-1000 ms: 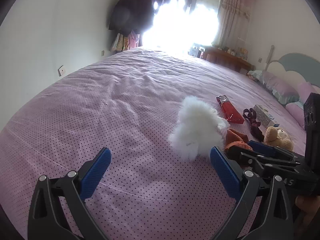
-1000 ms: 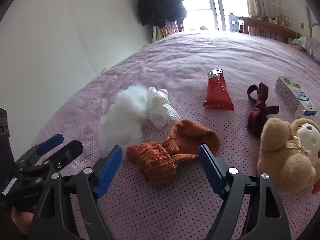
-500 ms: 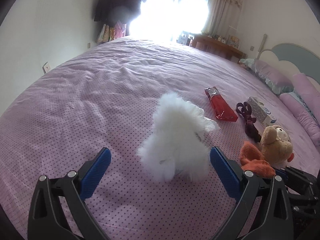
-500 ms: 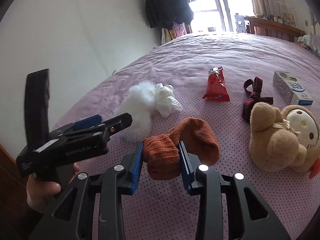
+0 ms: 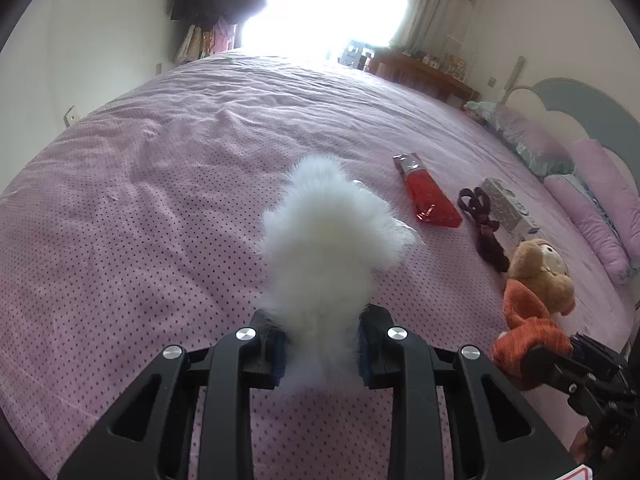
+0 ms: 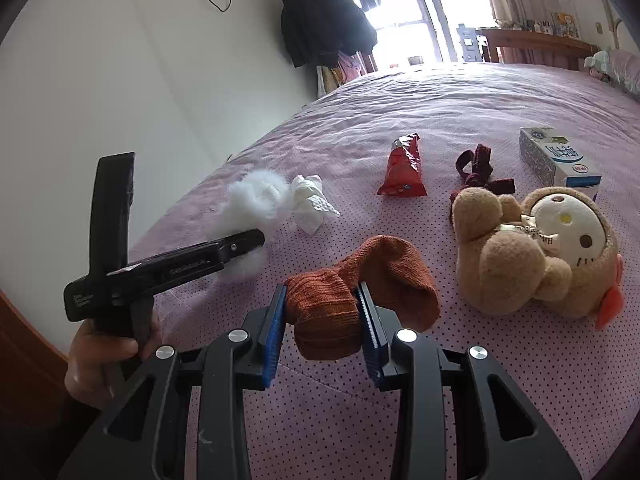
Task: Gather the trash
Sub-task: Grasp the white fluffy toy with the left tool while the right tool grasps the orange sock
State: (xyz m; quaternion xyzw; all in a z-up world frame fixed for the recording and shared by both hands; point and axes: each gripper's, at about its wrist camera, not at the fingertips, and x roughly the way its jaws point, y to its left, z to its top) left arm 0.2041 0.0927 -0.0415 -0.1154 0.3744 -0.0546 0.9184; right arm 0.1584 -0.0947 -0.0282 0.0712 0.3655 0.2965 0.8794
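Both claws are loaded: my left gripper (image 5: 322, 354) has just closed on the white fluffy piece (image 5: 324, 248), right gripper (image 6: 323, 332) clamps the orange sock (image 6: 352, 292); red wrapper (image 6: 402, 172) and crumpled tissue (image 6: 312, 204) lie on the bed (image 6: 460, 104), uncollected

Blown-out window (image 5: 324, 8) glare, fisheye edges

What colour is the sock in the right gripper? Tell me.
Rust orange, ribbed knit; the sock shows best in the right wrist view.
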